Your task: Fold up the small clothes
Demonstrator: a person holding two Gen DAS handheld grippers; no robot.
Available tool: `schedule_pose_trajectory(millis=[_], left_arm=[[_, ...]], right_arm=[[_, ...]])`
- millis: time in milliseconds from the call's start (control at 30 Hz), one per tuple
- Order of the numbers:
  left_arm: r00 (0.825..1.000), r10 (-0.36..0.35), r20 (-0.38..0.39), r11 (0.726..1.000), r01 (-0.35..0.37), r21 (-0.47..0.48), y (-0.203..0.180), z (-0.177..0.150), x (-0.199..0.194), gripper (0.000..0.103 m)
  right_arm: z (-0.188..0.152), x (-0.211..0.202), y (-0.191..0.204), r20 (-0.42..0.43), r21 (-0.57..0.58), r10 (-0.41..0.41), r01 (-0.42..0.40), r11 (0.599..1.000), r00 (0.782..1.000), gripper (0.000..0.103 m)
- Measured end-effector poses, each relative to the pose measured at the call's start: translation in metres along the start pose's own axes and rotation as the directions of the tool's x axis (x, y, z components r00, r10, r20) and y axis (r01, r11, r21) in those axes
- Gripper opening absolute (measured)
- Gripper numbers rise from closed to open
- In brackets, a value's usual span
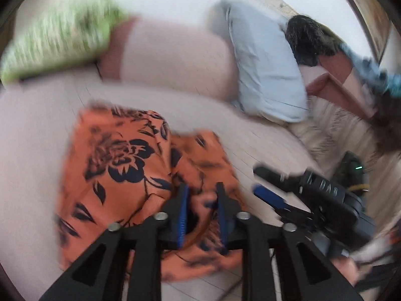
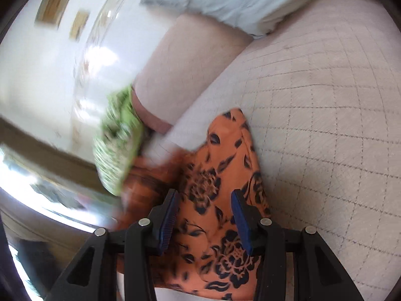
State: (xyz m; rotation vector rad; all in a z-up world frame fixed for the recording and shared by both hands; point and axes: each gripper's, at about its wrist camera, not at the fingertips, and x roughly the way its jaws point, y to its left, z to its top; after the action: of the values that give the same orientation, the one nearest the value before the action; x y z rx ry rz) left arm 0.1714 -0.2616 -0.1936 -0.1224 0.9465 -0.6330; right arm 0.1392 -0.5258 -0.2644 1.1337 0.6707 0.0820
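Cloth is the whole business here: an orange garment with a dark floral print [image 1: 120,175] lies partly doubled over on the quilted seat of a pale sofa [image 1: 37,115], one flap raised and the rest bunched toward the near edge. The left gripper [image 1: 201,195] hangs right above that bunched part, its jaws parted a moderate way with crumpled fabric showing between them; motion blur hides whether the pads actually pinch any cloth, so I cannot tell if it has a hold. In its own view the right gripper [image 2: 205,200] stands over the flatter stretch of the same orange garment [image 2: 220,200], jaws spread wide with the print plainly visible in the gap, gripping nothing. From the left view the right gripper [image 1: 283,190] appears just beside the garment's right edge, over bare sofa. The two tools seem placed at opposite ends so a fold can be drawn across. A green patterned cushion [image 1: 55,40] and a light blue pillow [image 1: 265,75] lean against the backrest, well apart from the work. Judging by the loose, uneven layers, the fold is only partly made.
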Motion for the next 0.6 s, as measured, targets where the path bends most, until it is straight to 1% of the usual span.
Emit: schedule_pose_trajectory(millis=[33,67,100,133,167,200,233,267,300,333,433,467,533,600], left_arm=[[0.998,-0.062,0.003,0.998,0.062,-0.023,0.009,0.000,-0.006,0.030],[0.995,-0.090,0.033,0.996,0.091,-0.020,0.018,0.001,-0.018,0.035],[0.993,-0.088,0.078,0.996,0.089,-0.008,0.025,0.002,-0.031,0.051],[0.985,-0.069,0.160,0.998,0.069,0.001,0.038,0.004,-0.051,0.070],[0.971,-0.035,0.236,0.999,0.037,-0.006,0.049,0.005,-0.066,0.077],[0.959,0.001,0.283,1.000,0.003,-0.017,0.058,0.005,-0.075,0.081],[0.945,0.066,0.321,0.998,-0.059,-0.031,0.069,0.005,-0.082,0.081],[0.933,0.162,0.321,0.987,-0.155,-0.048,0.083,0.006,-0.082,0.081],[0.931,0.205,0.301,0.979,-0.196,-0.059,0.094,0.006,-0.079,0.081],[0.937,0.240,0.253,0.970,-0.226,-0.085,0.110,0.006,-0.071,0.081],[0.954,0.252,0.161,0.958,-0.223,-0.181,0.144,-0.003,-0.049,0.081],[0.958,0.265,0.114,0.952,-0.240,-0.191,0.155,-0.006,-0.037,0.081],[0.956,0.289,0.044,0.942,-0.276,-0.192,0.161,-0.016,-0.021,0.081],[0.965,0.259,0.031,0.946,-0.247,-0.211,0.166,-0.016,-0.018,0.081]], right_arm=[[0.002,0.000,-0.005,-0.015,0.041,0.043,-0.042,0.998,0.999,0.061],[0.002,0.002,-0.009,-0.034,0.076,0.083,-0.080,0.994,0.996,0.067],[0.001,0.007,-0.011,-0.055,0.097,0.114,-0.109,0.989,0.992,0.071],[-0.001,0.011,-0.010,-0.074,0.103,0.132,-0.124,0.987,0.988,0.071],[-0.005,0.020,-0.007,-0.105,0.103,0.144,-0.133,0.986,0.984,0.071],[-0.007,0.024,-0.005,-0.124,0.099,0.142,-0.130,0.986,0.982,0.071],[-0.011,0.034,0.000,-0.154,0.091,0.134,-0.121,0.988,0.979,0.071],[-0.017,0.044,0.004,-0.189,0.082,0.127,-0.113,0.990,0.974,0.071],[-0.023,0.055,0.006,-0.221,0.079,0.123,-0.108,0.991,0.967,0.071],[-0.028,0.065,0.008,-0.246,0.079,0.113,-0.096,0.992,0.963,0.071],[-0.042,0.087,0.011,-0.281,0.078,0.078,-0.058,0.995,0.956,0.071],[-0.045,0.094,0.013,-0.285,0.076,0.072,-0.052,0.996,0.956,0.071],[-0.051,0.105,0.022,-0.286,0.057,0.069,-0.055,0.997,0.956,0.071],[-0.058,0.112,0.032,-0.302,0.044,0.087,-0.078,0.996,0.949,0.071]])
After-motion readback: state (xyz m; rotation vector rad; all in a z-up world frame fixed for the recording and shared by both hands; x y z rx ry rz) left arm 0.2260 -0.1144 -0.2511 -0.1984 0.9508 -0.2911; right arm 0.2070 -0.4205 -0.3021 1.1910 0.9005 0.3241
